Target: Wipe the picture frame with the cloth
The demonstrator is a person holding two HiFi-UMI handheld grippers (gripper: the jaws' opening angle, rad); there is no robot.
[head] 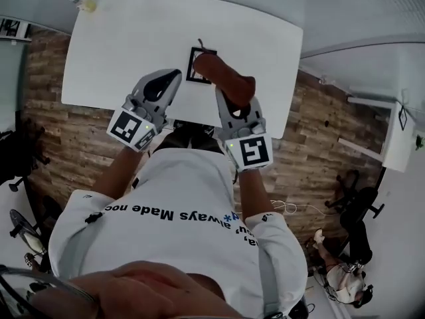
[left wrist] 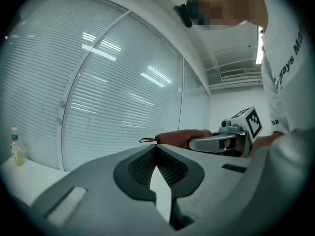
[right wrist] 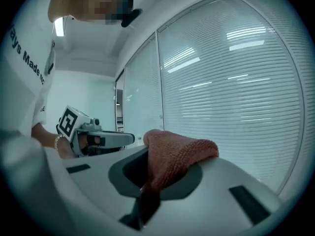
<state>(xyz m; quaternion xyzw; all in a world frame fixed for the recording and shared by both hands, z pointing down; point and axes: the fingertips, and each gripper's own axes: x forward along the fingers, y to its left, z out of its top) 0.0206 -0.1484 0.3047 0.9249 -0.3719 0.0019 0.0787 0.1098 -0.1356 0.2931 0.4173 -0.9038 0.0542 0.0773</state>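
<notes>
A small black picture frame (head: 192,66) lies flat on the white table (head: 126,45), near its front edge. A reddish-brown cloth (head: 224,77) hangs over the frame's right part and hides it. My right gripper (head: 232,96) is shut on that cloth (right wrist: 178,150), which bulges out between its jaws. My left gripper (head: 174,78) is held just left of the frame with its jaws shut and nothing between them (left wrist: 156,148). Both grippers are raised and point towards the window blinds. The left gripper view shows the right gripper (left wrist: 222,141) with the cloth (left wrist: 178,137) off to the right.
A small bottle (head: 84,3) stands at the table's far left corner and shows again as the bottle (left wrist: 17,150) in the left gripper view. Wood floor surrounds the table. An office chair (head: 358,201) and a person (head: 342,279) are at the lower right.
</notes>
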